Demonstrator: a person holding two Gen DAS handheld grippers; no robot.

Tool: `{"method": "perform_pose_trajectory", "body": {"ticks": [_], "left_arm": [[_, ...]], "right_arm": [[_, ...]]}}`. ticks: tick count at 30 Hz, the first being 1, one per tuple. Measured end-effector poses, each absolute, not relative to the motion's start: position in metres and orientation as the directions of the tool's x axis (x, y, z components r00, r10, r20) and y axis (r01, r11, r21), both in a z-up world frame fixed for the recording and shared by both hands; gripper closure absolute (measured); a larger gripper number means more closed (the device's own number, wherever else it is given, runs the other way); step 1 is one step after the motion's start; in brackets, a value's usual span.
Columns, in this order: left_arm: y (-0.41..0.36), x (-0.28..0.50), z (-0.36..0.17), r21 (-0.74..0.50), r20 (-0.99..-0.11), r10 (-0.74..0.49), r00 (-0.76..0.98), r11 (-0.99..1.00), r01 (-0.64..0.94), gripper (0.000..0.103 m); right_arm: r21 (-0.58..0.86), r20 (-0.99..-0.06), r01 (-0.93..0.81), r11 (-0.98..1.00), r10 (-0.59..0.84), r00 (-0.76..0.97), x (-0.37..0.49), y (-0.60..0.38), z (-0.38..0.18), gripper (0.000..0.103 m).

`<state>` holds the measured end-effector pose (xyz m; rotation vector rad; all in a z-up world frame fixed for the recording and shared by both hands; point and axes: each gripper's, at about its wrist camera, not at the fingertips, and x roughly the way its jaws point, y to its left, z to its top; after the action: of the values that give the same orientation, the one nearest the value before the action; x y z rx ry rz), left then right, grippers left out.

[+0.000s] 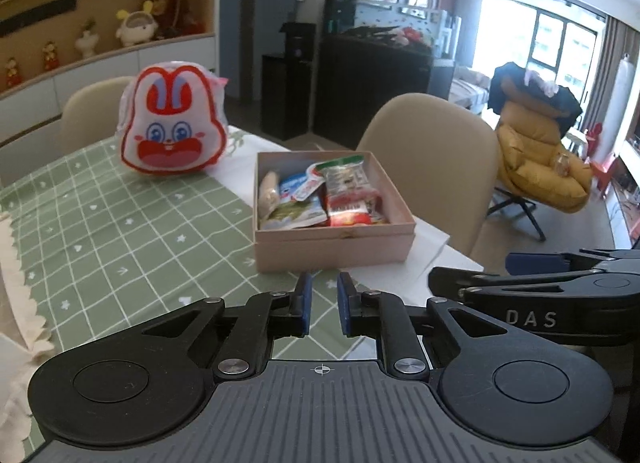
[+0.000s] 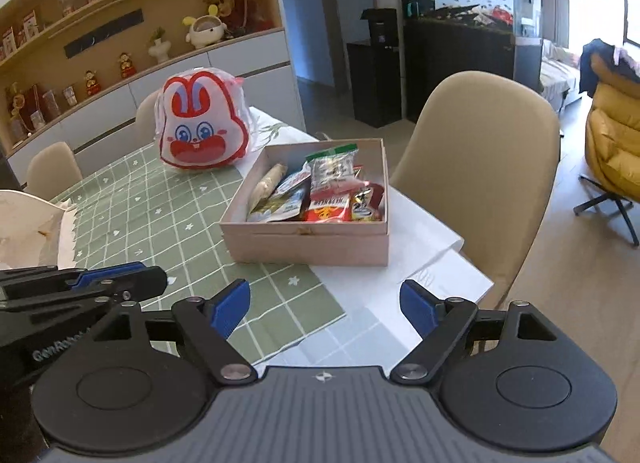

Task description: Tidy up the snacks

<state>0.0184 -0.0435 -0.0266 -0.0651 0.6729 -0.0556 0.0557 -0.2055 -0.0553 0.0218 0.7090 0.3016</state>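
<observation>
Step in hand: while both grippers are hanging back over the near edge of the desk (image 2: 120, 223), nothing is being carried; I judge the sorting to be between picks, or close to finished.
Snacks: the snack packets (image 1: 320, 199) are lying piled inside the pink box (image 1: 332, 245), several overlapping, one green-topped packet (image 2: 332, 171) leaning up against the others.
Box: it is sitting on a white sheet (image 2: 424, 255) at the desk's far right corner, in front of a beige chair (image 2: 480, 167).
Rabbit bag: the red-and-white rabbit bag (image 1: 172, 127) is standing upright on the green checked cloth, just beside the box's far left corner, apart from both grippers.
Left gripper (image 1: 324, 305): its jaws are standing narrow, nearly together, with nothing between them.
Right gripper (image 2: 324, 309): its jaws are standing wide and empty, pointing towards the box.
Next move: I judge it is calling for the wide right jaws to be reaching forward, either to straighten the leaning packet or to fetch the rabbit bag, whose soft bulging plastic is needing a gentle pinch near an edge.
Unseen: whether loose snacks are lying elsewhere, I cannot tell.
</observation>
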Motion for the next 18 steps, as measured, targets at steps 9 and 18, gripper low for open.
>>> {"method": "perform_pose_trajectory", "body": {"ticks": [9, 18], "left_arm": [[-0.0444, 0.016, -0.0266, -0.097, -0.641, -0.092, 0.762, 0.995, 0.039, 0.085], [-0.0424, 0.0186, -0.0289, -0.11, -0.654, -0.103, 0.749, 0.993, 0.04, 0.085]], "right_arm": [[0.123, -0.647, -0.249, 0.961, 0.268, 0.713, 0.0508, -0.2074, -0.0572, 0.02], [0.119, -0.661, -0.252, 0.96, 0.266, 0.702, 0.0493, -0.207, -0.0598, 0.02]]}}
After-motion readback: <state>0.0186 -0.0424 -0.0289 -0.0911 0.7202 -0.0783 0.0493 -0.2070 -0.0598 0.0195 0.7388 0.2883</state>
